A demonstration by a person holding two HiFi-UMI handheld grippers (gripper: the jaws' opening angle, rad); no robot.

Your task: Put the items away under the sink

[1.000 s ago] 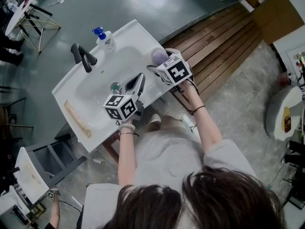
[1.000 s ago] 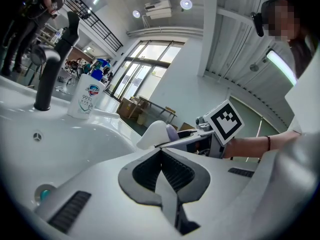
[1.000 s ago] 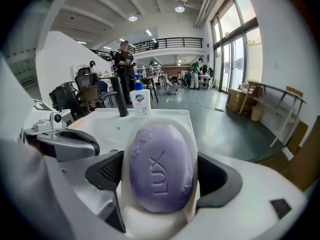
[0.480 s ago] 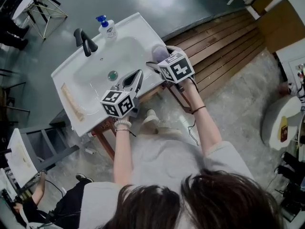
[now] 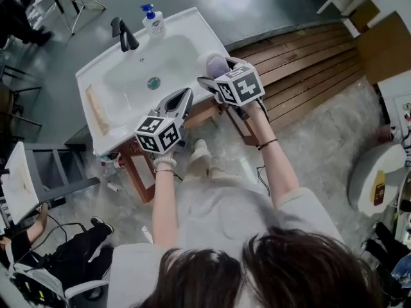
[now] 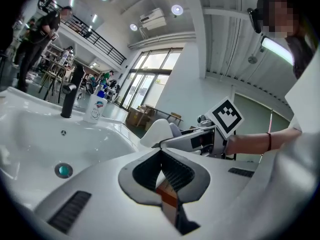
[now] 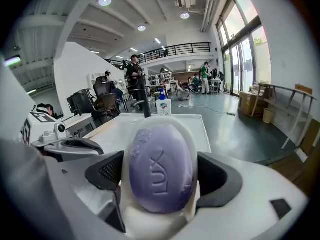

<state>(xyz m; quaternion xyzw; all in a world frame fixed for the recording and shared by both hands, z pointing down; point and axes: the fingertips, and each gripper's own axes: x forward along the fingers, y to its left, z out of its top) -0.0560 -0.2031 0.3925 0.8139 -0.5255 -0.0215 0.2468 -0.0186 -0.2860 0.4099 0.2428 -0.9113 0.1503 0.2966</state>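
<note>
Right gripper (image 7: 162, 176) clamps a glossy white soap dish (image 7: 150, 220) holding an oval purple soap bar (image 7: 161, 159) stamped LUX. Left gripper (image 6: 162, 170): ribbed jaws pinched together, empty.

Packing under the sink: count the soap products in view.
2. A purple soap bar in the right claw; a pump bottle on the sink's far corner beside the faucet. More may be hidden.

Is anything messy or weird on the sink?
Yes. A brownish streak runs along the white sink's left ledge; stain or object, I cannot tell. The right hand-held gripper clamps a soap dish; nothing looks spilled.
</note>
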